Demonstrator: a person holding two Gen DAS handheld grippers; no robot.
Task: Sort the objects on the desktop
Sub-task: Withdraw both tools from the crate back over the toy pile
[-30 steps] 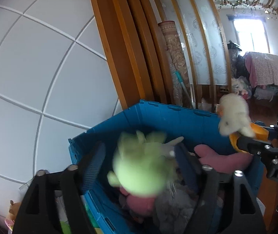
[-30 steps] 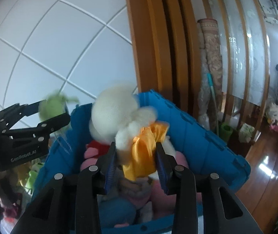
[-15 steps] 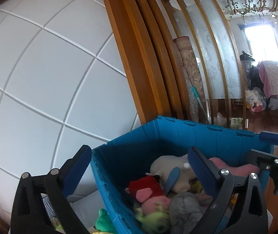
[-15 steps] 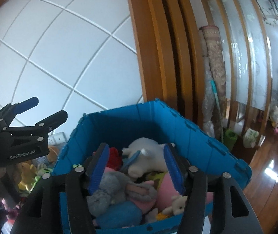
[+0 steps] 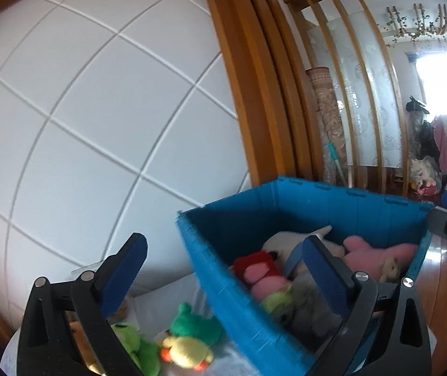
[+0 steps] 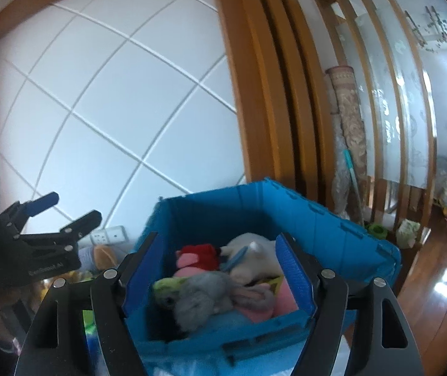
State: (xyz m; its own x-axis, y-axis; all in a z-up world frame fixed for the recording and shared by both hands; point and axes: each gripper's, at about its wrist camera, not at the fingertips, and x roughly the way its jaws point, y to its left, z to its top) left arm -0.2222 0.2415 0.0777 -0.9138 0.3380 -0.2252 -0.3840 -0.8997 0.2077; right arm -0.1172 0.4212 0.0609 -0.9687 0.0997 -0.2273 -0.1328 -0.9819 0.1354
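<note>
Both tools spread and empty: left tool [image 5: 220,277] straddling the rim of the blue plastic crate [image 5: 317,200], right tool [image 6: 217,269] above it. Soft plush toys [image 6: 217,279] heaped inside, contained by walls; green and yellow plush toys [image 5: 189,338] outside on the surface.

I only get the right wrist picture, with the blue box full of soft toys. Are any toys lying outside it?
Observer: Yes. The left wrist view shows a dark green plush and a yellow duck lying beside the blue box, outside its left wall.
Operator: Where is the other hand-held gripper aiming?
Observer: The left hand-held gripper is open and empty, straddling the box's near corner, with one finger outside and one over the toys inside.
</note>
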